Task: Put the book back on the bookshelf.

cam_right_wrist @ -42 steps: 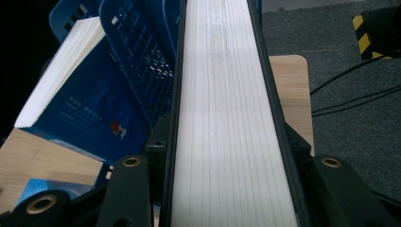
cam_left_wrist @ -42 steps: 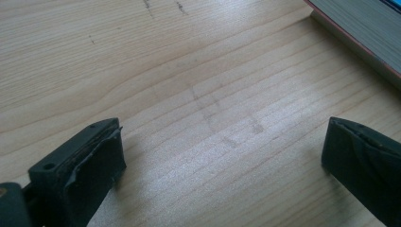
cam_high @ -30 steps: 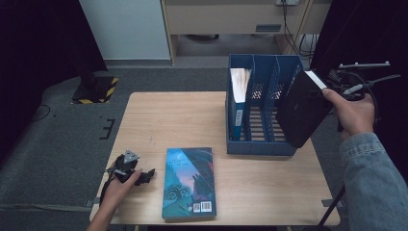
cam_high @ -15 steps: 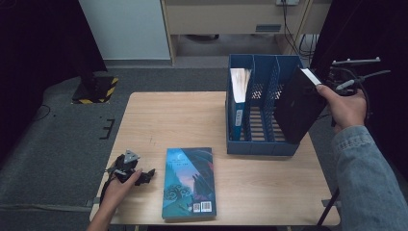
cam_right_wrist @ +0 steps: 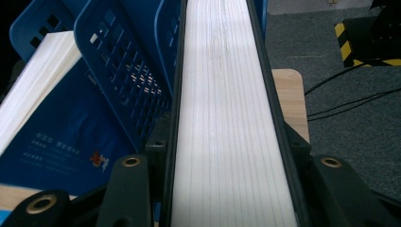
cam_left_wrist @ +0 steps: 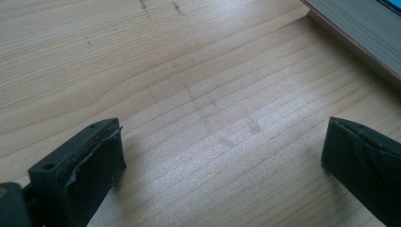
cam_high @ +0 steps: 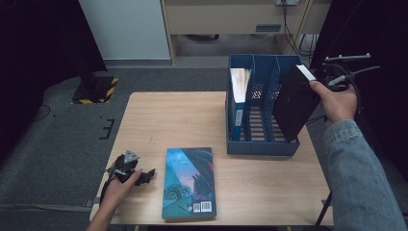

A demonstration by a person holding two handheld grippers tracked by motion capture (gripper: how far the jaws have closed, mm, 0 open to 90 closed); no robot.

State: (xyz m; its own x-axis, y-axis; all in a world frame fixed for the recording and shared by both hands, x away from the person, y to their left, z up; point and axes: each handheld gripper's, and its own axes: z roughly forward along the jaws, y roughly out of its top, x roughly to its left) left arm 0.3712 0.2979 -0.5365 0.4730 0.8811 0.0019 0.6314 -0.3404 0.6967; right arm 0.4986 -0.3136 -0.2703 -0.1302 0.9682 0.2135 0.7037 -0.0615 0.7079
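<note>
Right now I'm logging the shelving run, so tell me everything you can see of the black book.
The black book is a thick hardback with matt black covers and a pale page block. The right tongs are shut on it, clamping both covers, page edge towards their camera. It hangs tilted, its top leaning right, its lower end down in the rightmost slot of the blue rack. Whether it touches the rack's bottom cannot be told.

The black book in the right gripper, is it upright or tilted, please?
Tilted: the black book leans over the blue file rack, its lower end at the rightmost slot, clamped by the right gripper.
</note>
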